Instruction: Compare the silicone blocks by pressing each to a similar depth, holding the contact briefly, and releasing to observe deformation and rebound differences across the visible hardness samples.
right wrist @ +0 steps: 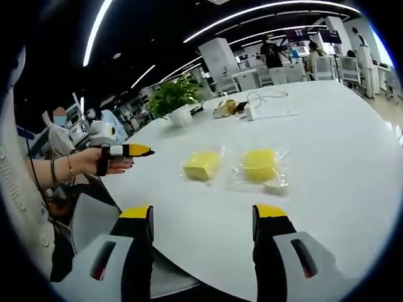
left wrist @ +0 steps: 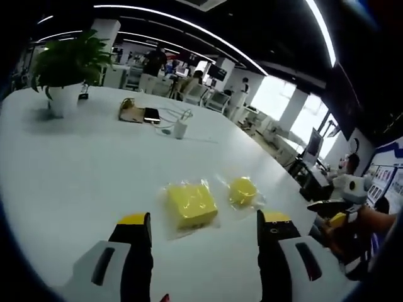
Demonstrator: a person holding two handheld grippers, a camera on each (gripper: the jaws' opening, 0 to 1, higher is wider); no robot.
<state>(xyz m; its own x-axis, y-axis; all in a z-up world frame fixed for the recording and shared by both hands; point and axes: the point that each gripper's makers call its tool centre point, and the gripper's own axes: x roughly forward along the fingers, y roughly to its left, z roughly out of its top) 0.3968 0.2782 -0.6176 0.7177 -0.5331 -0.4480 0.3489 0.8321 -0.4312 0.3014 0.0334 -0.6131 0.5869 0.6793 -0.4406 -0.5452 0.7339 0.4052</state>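
In the left gripper view we see a potted plant at the far left of the white table, then a small clutter of cables. Our left gripper hangs open above the table edge, with the square yellow block in its clear wrapper between and beyond the jaws. The rounder yellow block lies just beside it, possibly a cylinder. In the right gripper view, our right gripper is likewise open and empty, well short of both blocks.
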